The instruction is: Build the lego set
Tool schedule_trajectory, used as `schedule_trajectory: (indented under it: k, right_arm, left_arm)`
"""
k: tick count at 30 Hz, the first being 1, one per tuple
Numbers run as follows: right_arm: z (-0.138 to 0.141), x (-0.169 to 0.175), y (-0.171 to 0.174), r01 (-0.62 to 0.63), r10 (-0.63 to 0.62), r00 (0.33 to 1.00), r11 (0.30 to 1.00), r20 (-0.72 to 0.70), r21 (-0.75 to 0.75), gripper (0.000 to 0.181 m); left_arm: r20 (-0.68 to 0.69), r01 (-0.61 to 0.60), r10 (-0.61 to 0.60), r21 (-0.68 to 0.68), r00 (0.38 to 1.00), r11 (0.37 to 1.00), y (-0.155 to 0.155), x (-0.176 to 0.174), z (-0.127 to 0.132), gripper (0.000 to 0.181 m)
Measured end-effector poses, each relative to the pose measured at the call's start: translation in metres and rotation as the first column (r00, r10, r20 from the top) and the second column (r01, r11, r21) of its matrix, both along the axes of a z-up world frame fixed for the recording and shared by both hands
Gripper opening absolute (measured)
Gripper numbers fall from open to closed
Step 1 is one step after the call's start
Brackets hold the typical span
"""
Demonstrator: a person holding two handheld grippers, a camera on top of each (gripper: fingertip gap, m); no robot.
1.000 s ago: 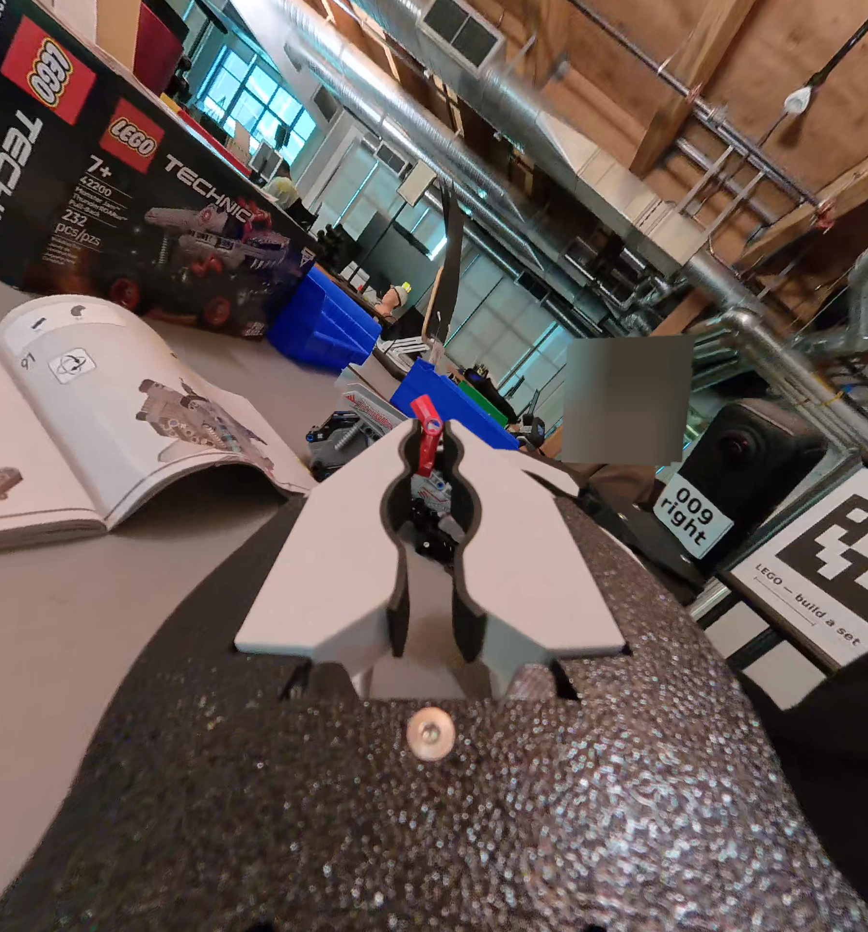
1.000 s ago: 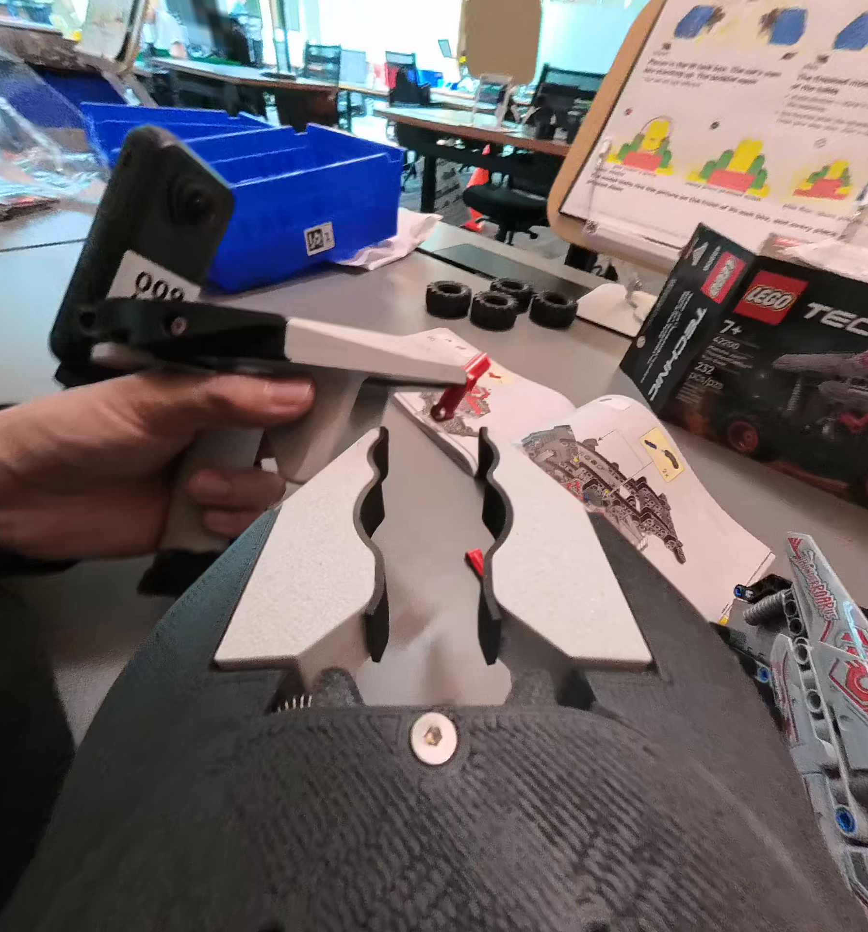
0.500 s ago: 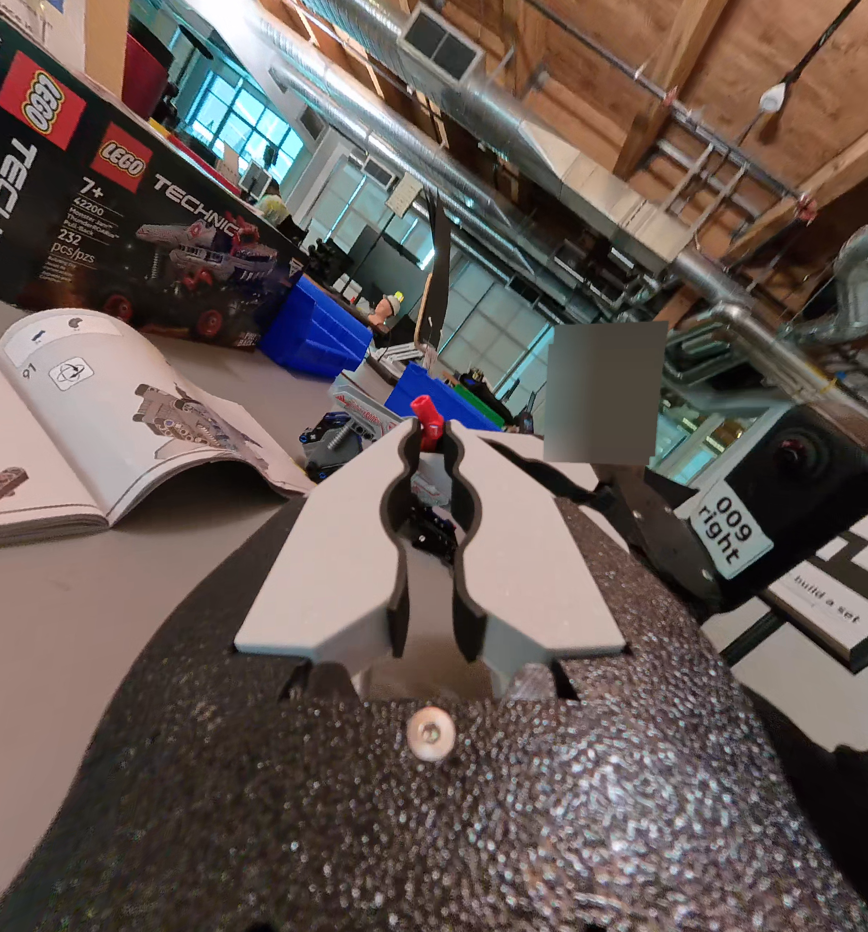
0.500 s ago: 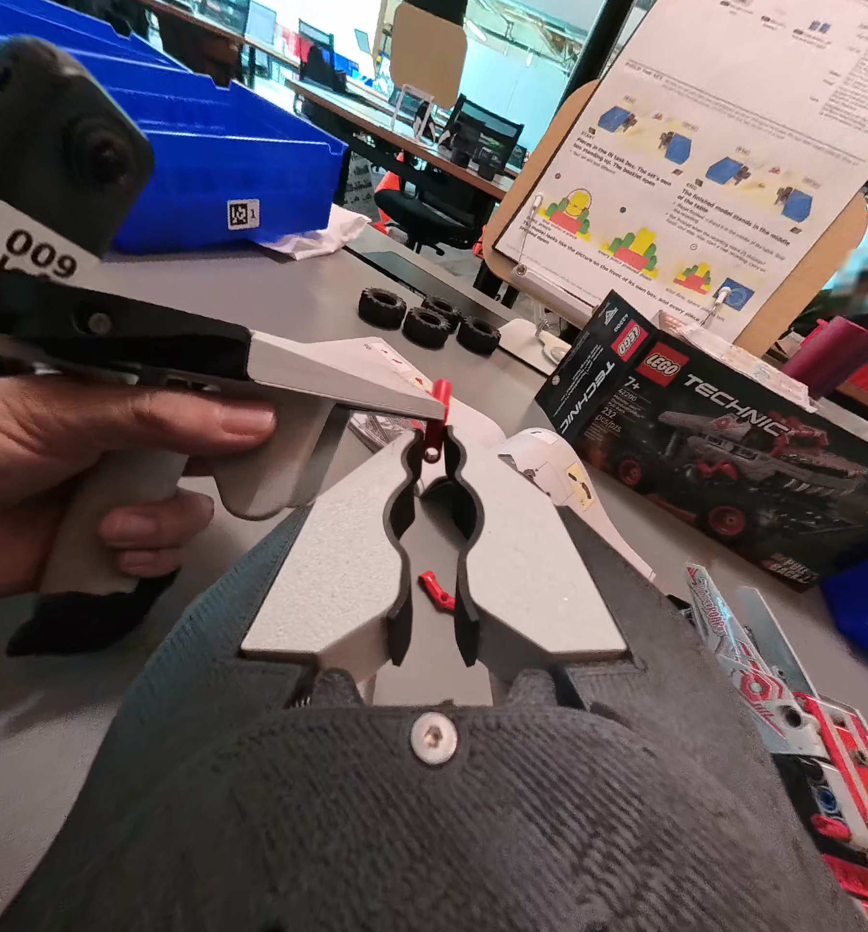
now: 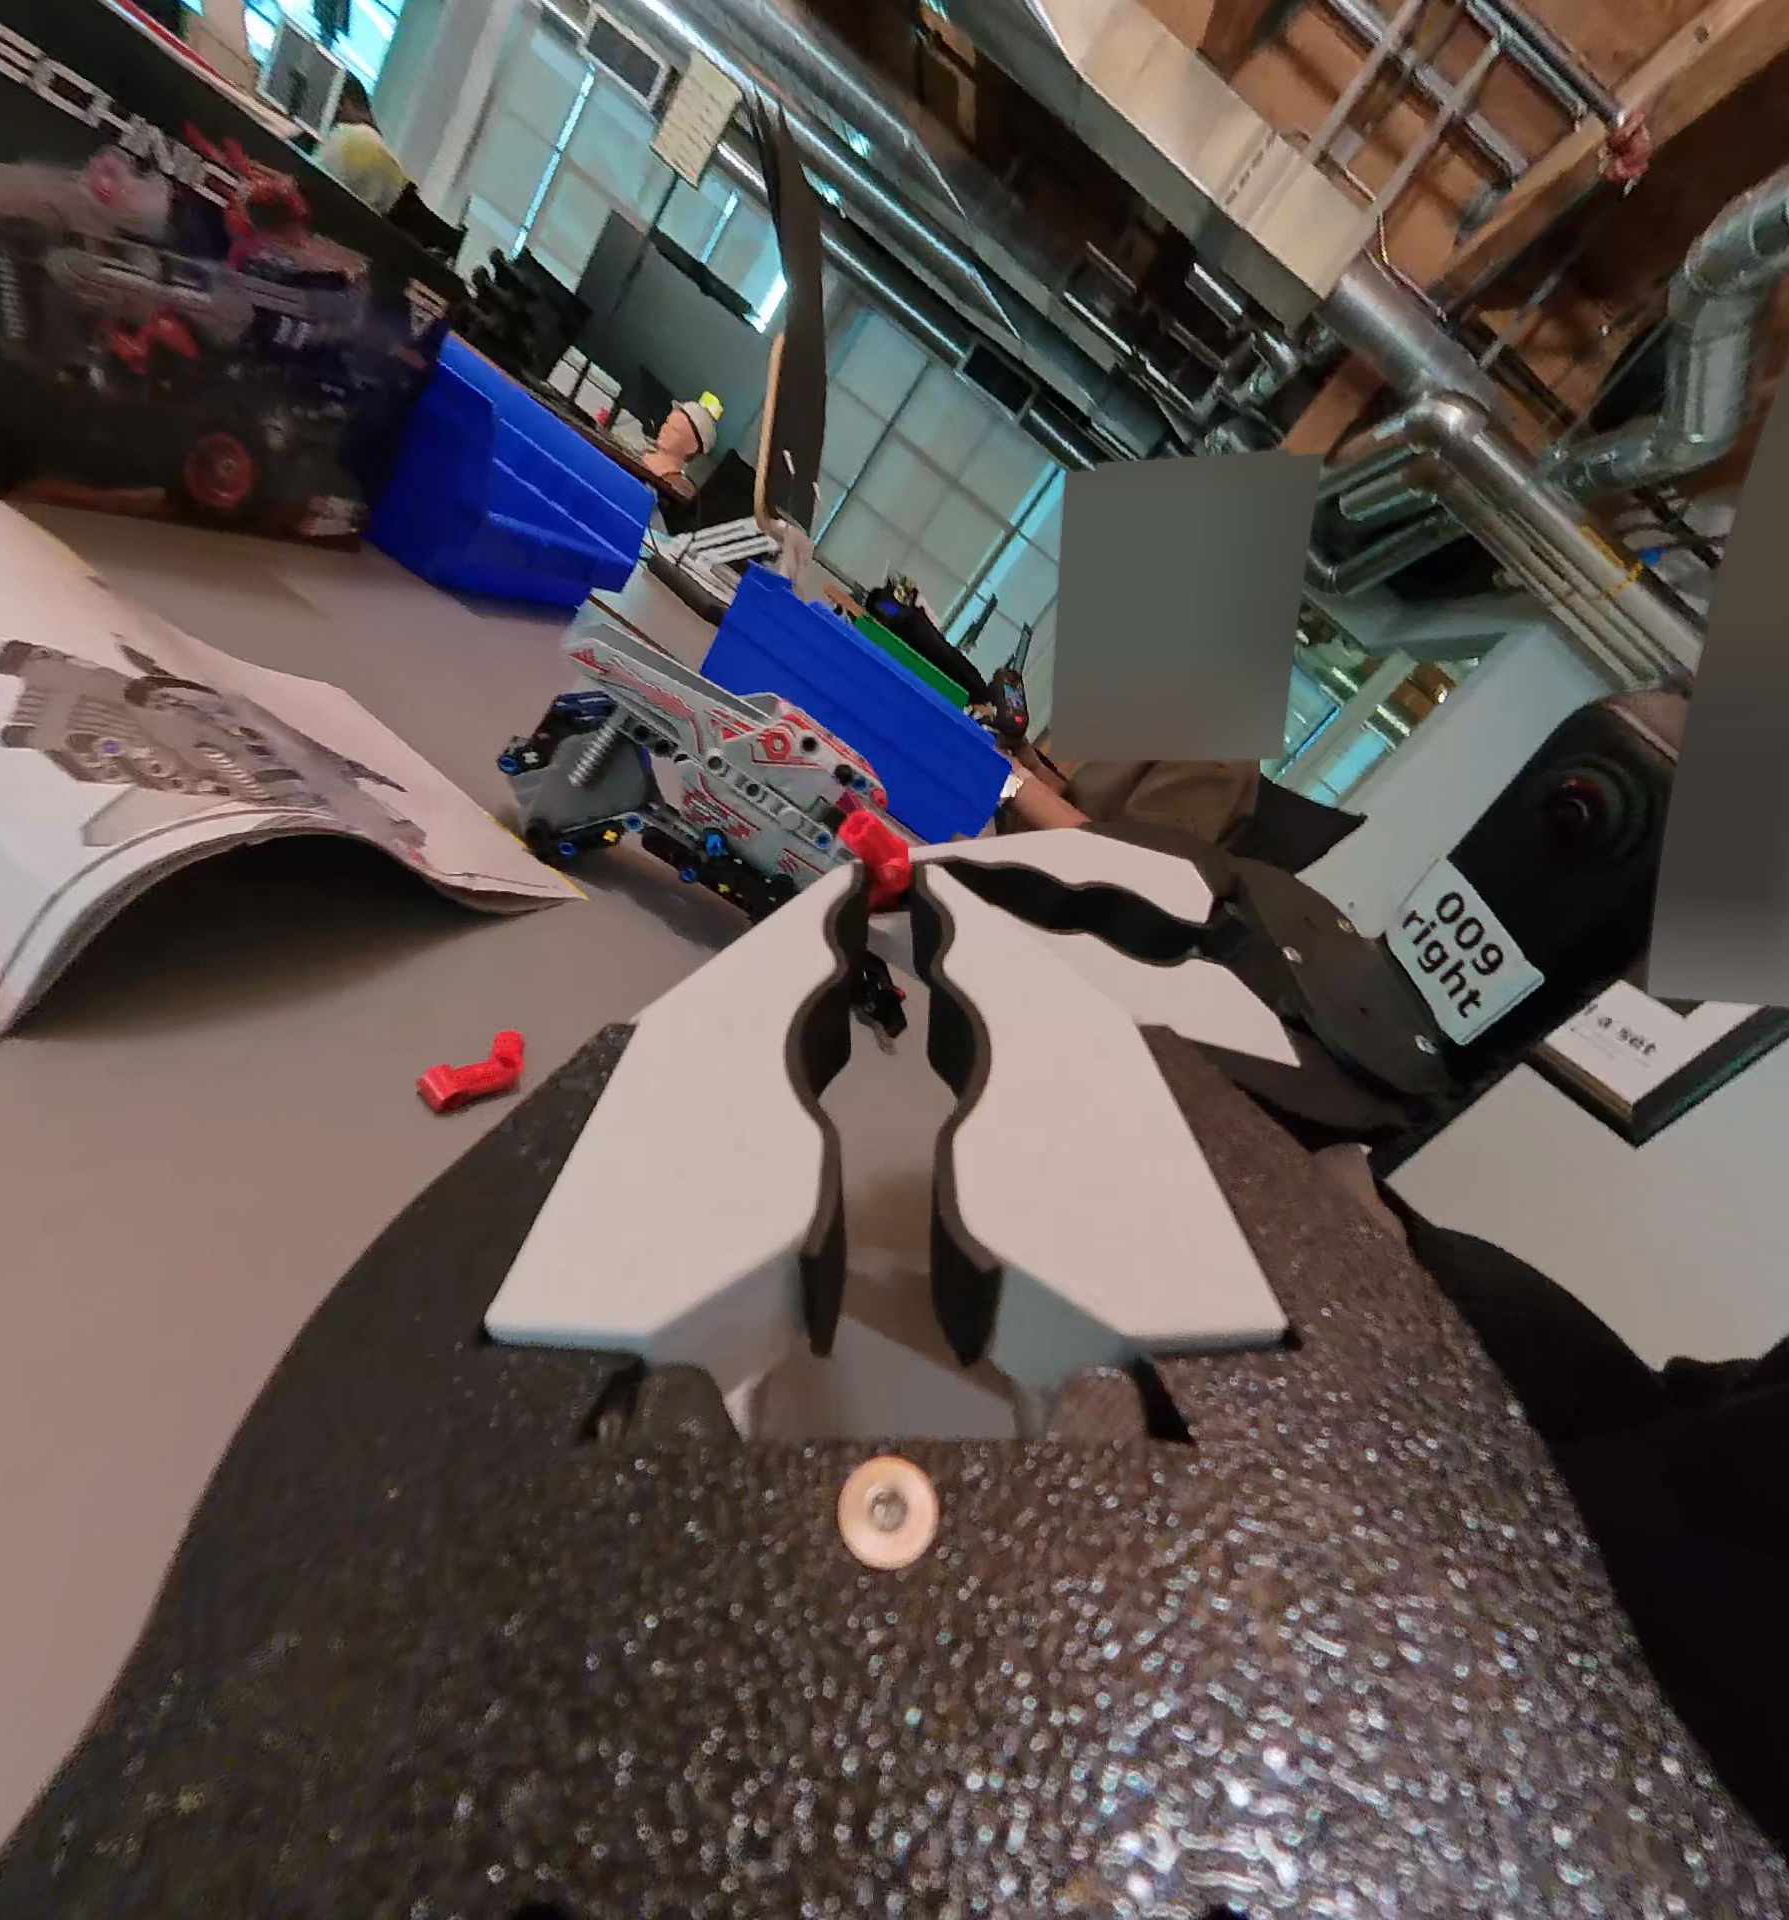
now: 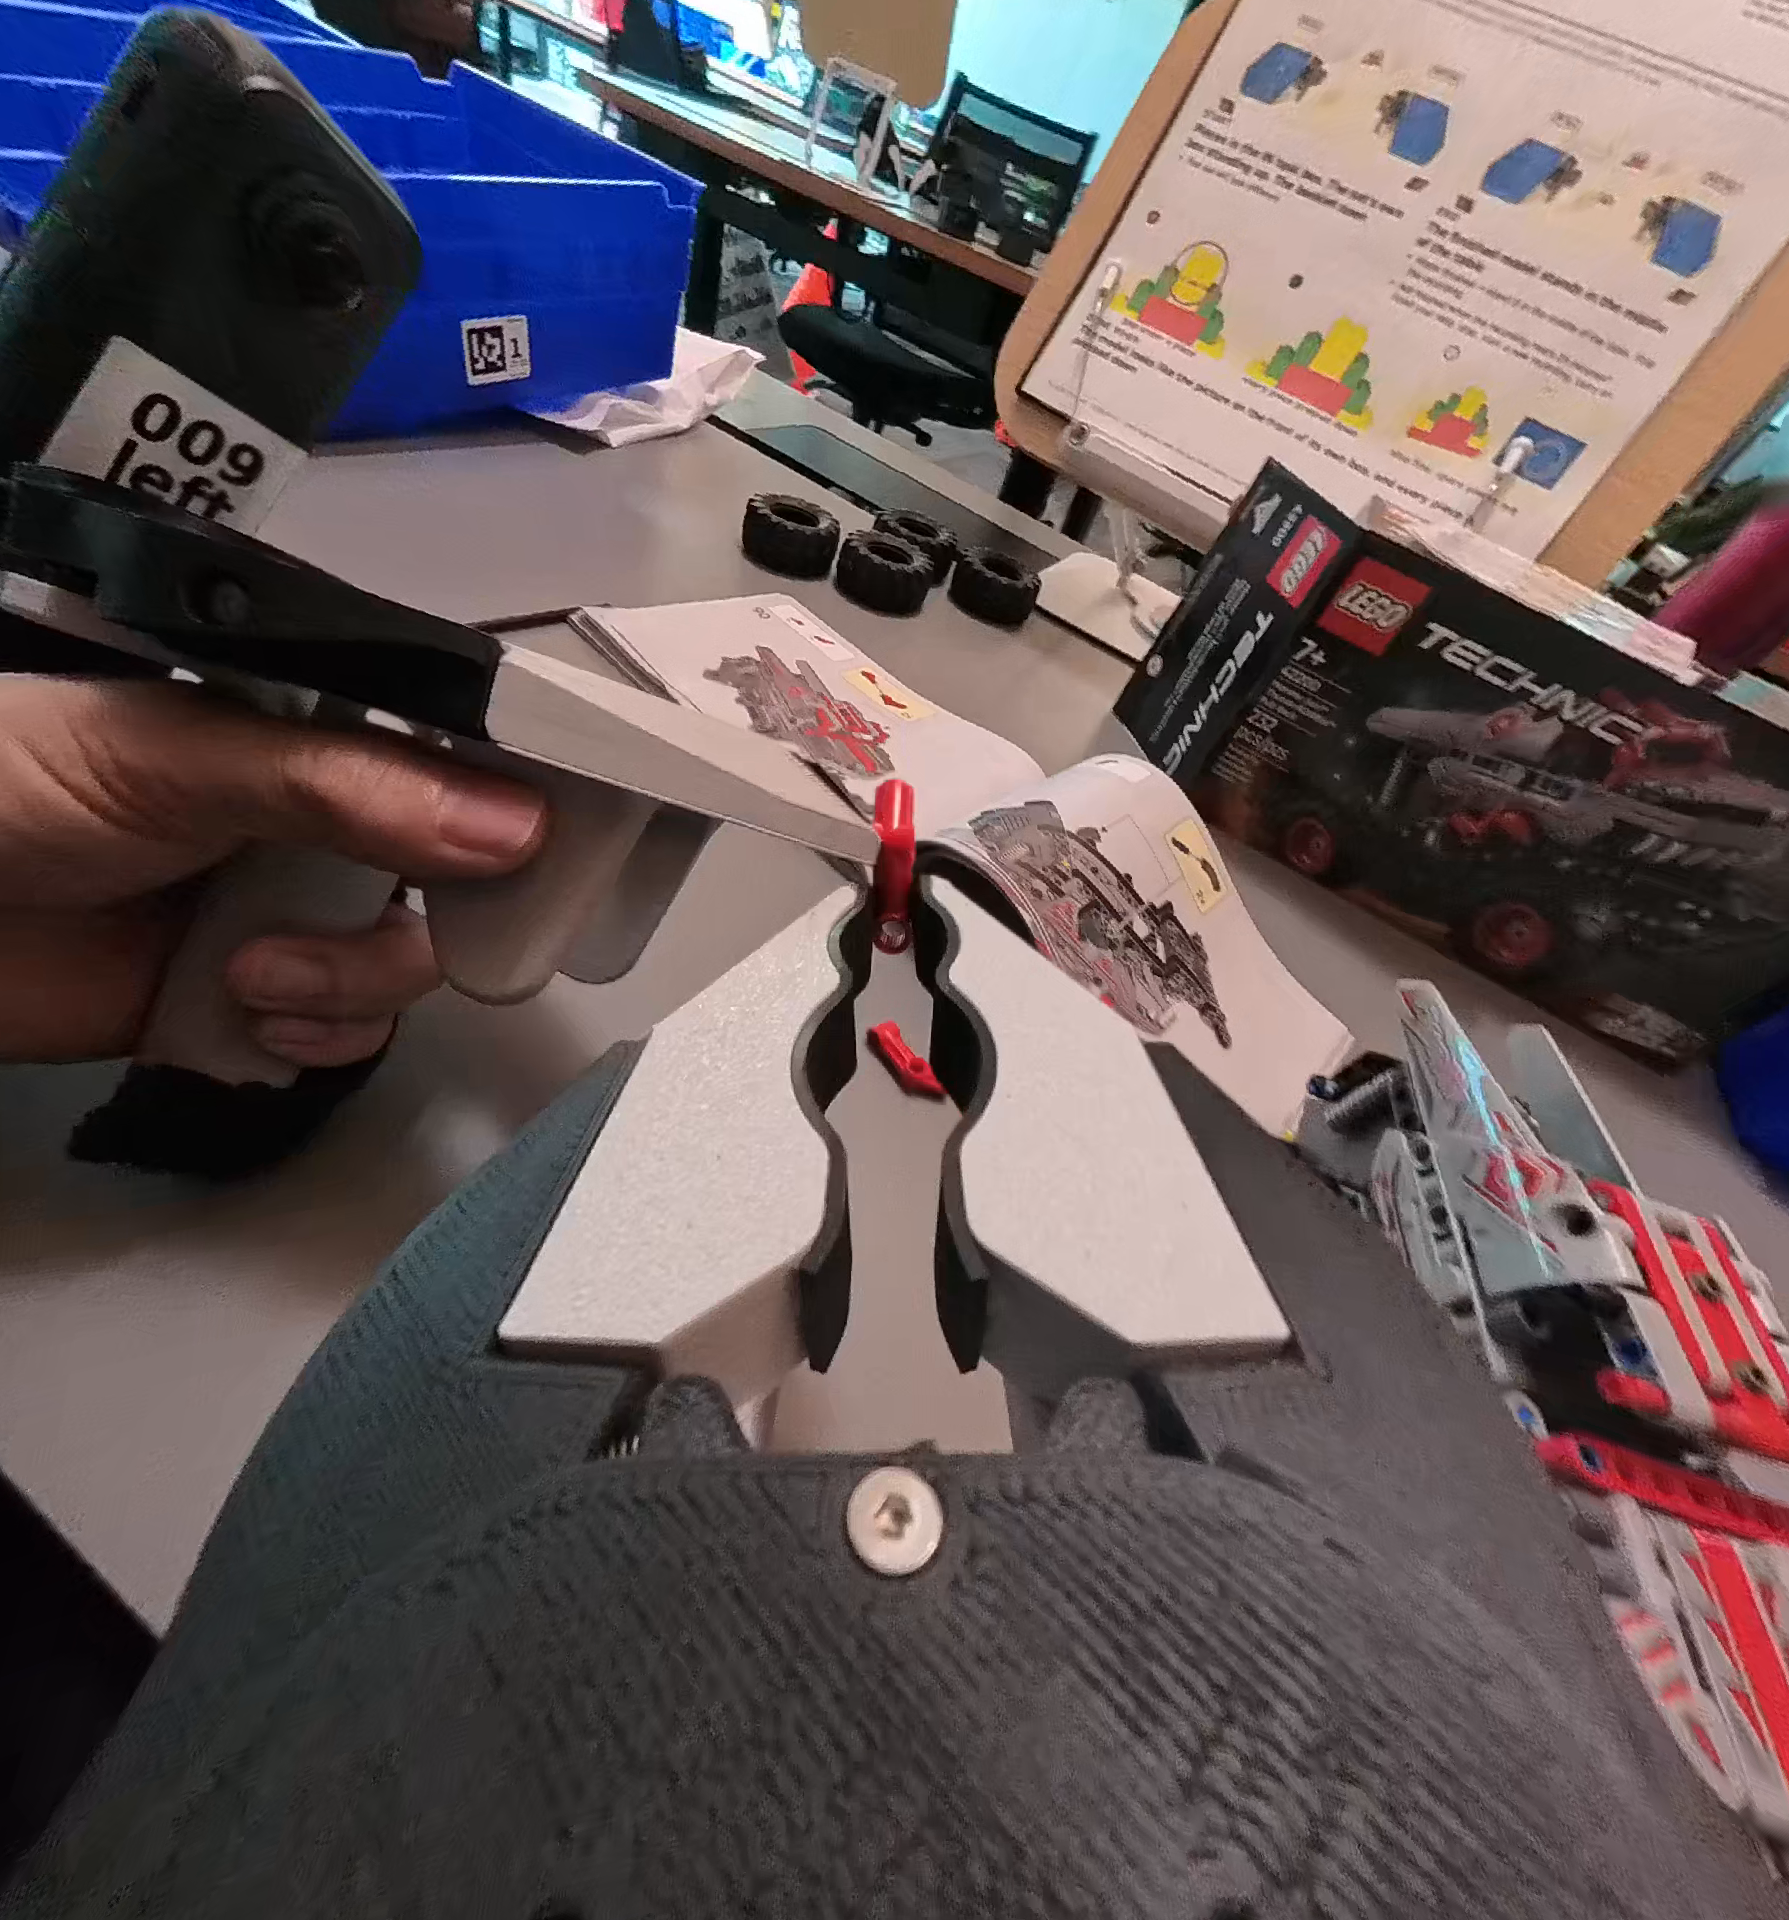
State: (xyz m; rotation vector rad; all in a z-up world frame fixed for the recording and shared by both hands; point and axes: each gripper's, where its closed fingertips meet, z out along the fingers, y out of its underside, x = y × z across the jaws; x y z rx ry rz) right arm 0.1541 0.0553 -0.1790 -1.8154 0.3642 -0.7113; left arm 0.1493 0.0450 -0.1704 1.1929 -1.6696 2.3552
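Note:
My left gripper (image 5: 882, 883) is shut on a small red Lego piece (image 5: 874, 857) at its tips. My right gripper (image 6: 892, 920) is shut on the same red piece (image 6: 892, 852), which stands upright above its tips. The two grippers meet tip to tip at roughly a right angle, above the table. A hand holds the left gripper at the left of the right wrist view. A second red piece (image 5: 469, 1070) lies loose on the grey table (image 5: 194, 1247); it also shows between my right fingers (image 6: 905, 1060). The part-built grey and red model (image 6: 1596, 1299) lies to the right.
An open instruction booklet (image 6: 1077, 873) lies behind the grippers. The black Lego box (image 6: 1492, 748) stands at the back right. Several black tyres (image 6: 890, 551) sit farther back. Blue bins (image 6: 505, 208) and an instruction board (image 6: 1441, 239) stand at the rear. Less than 4 cm separates the two grippers' tips.
My right gripper was open a second ago; it has closed on the red piece that the left gripper holds. Both grippers have since shifted together, still joined on the piece.

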Motion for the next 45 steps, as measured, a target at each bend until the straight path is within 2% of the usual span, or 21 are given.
schedule_trajectory:
  k: [1,4,11,15,17,19,22,24,26,29,32,35,38,40,41,45]
  right_arm:
    - [0.0,0.0,-0.005,0.017,-0.017,1.0,1.0,0.005,-0.004,0.006]
    - [0.001,0.001,-0.02,0.048,-0.048,0.999,0.999,0.01,-0.003,0.006]
    - [-0.02,0.004,-0.029,0.03,-0.025,0.991,0.999,-0.134,0.04,0.006]
    - [-0.028,0.008,-0.034,0.058,-0.047,0.98,0.997,-0.194,0.047,0.006]
    - [-0.029,0.013,-0.037,0.085,-0.079,0.983,0.996,-0.165,0.028,0.006]
    - [-0.028,0.014,-0.036,0.094,-0.091,0.989,0.995,-0.114,0.017,0.006]
    - [-0.026,0.017,-0.035,0.116,-0.117,0.993,0.993,-0.035,-0.023,0.006]
    - [-0.025,0.019,-0.036,0.13,-0.131,0.991,0.99,-0.007,-0.052,0.006]
    - [-0.023,0.018,-0.038,0.129,-0.13,0.991,0.991,-0.037,-0.022,0.006]
    - [-0.015,0.015,-0.04,0.139,-0.083,0.963,0.968,-0.256,0.208,0.006]
    - [-0.007,0.013,-0.039,0.168,0.038,0.897,0.892,-0.441,0.42,0.006]
    - [-0.007,0.015,-0.039,0.234,0.126,0.825,0.811,-0.551,0.535,0.006]
    - [-0.001,0.017,-0.038,0.293,0.237,0.757,0.71,-0.609,0.64,0.006]
    - [0.001,0.02,-0.038,0.333,0.293,0.715,0.655,-0.635,0.678,0.006]
    - [0.0,0.021,-0.037,0.346,0.311,0.697,0.644,-0.646,0.683,0.005]
    - [0.005,0.019,-0.036,0.351,0.366,0.67,0.61,-0.645,0.711,0.005]
  left_arm:
    - [0.009,0.006,-0.007,0.025,1.0,1.0,-0.004,-0.001,-0.001,0.005]
    - [0.066,-0.016,0.008,0.121,0.998,0.992,-0.008,-0.002,-0.001,0.0]
    - [0.192,-0.063,-0.002,0.335,0.981,0.94,-0.005,-0.002,-0.005,0.0]
    - [0.214,-0.06,-0.051,0.479,0.975,0.876,0.006,-0.002,-0.018,0.0]
    - [0.179,-0.025,-0.093,0.562,0.979,0.827,0.009,-0.002,-0.031,0.001]
    - [0.127,0.024,-0.118,0.573,0.985,0.819,0.005,-0.002,-0.033,0.003]
    - [0.07,0.077,-0.129,0.496,0.989,0.865,-0.008,-0.001,-0.024,0.012]
    - [0.082,0.077,-0.131,0.476,0.988,0.876,-0.016,0.001,-0.022,0.014]
    - [0.126,0.072,-0.158,0.512,0.979,0.856,-0.025,0.0,-0.027,0.023]
    - [0.306,-0.069,-0.16,0.619,0.939,0.782,-0.032,0.0,-0.03,0.028]
    - [0.515,-0.289,-0.179,0.699,0.838,0.655,-0.035,0.002,-0.026,0.03]
    - [0.649,-0.468,-0.16,0.678,0.744,0.567,-0.037,0.009,-0.013,0.029]
    - [0.702,-0.558,-0.18,0.673,0.689,0.485,-0.04,0.017,-0.012,0.026]
    - [0.724,-0.589,-0.186,0.661,0.665,0.464,-0.042,0.02,-0.01,0.022]
    - [0.733,-0.609,-0.172,0.652,0.658,0.452,-0.039,0.022,-0.008,0.014]
    - [0.732,-0.579,-0.165,0.637,0.661,0.51,-0.038,0.02,-0.003,0.013]
